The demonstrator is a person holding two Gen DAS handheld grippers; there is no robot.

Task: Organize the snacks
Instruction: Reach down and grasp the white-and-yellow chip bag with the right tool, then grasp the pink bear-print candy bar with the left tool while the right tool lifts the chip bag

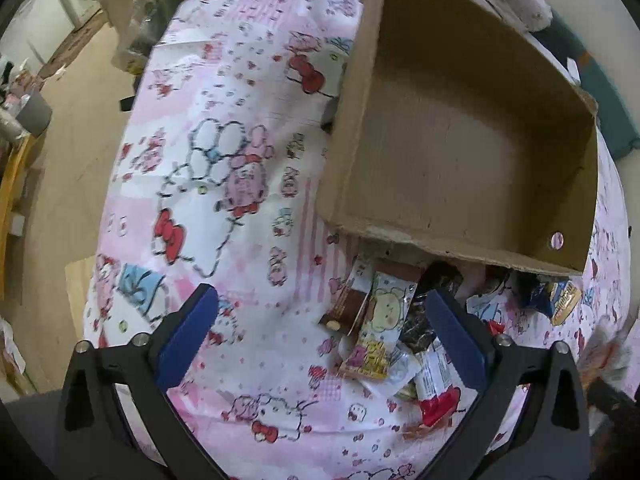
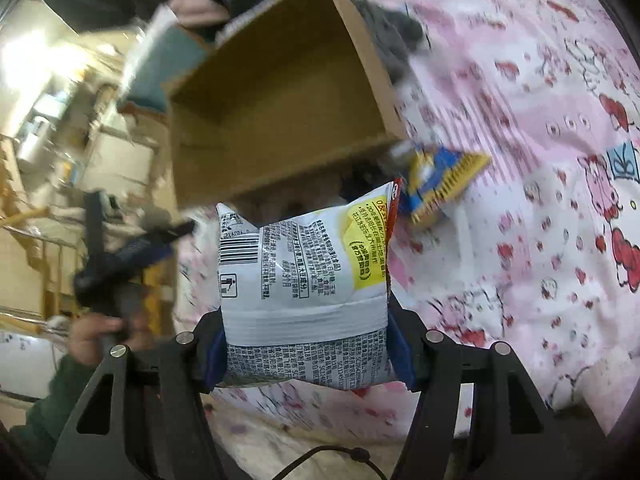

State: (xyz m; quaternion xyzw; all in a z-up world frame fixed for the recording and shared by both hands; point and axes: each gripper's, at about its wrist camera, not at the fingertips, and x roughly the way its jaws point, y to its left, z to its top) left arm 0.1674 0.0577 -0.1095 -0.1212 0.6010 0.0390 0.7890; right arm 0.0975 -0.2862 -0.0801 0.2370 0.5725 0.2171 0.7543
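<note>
Pink cartoon-print bedding is covering the bed that is carrying everything; wooden flooring and clutter are showing beyond its left edge. Left tool, seen from its own camera, is hanging released above the bedding, nothing between its blue pads, with the snack pile lying just under its right-hand finger. Cardboard box is sitting open and empty beyond the pile, its torn near wall almost touching the packets; a blue-and-yellow packet is lying near its right corner. Right tool is grasping a white snack bag across its lower seal, the bag standing clear of the bedding and aimed toward the box mouth. Judged step: carrying this bag into the box. Doing it well is requiring a lift above the near wall before releasing, aiming at the bare floor of the box. Open room is lying to the right over the bedding; the left tool is crowding the left side.
</note>
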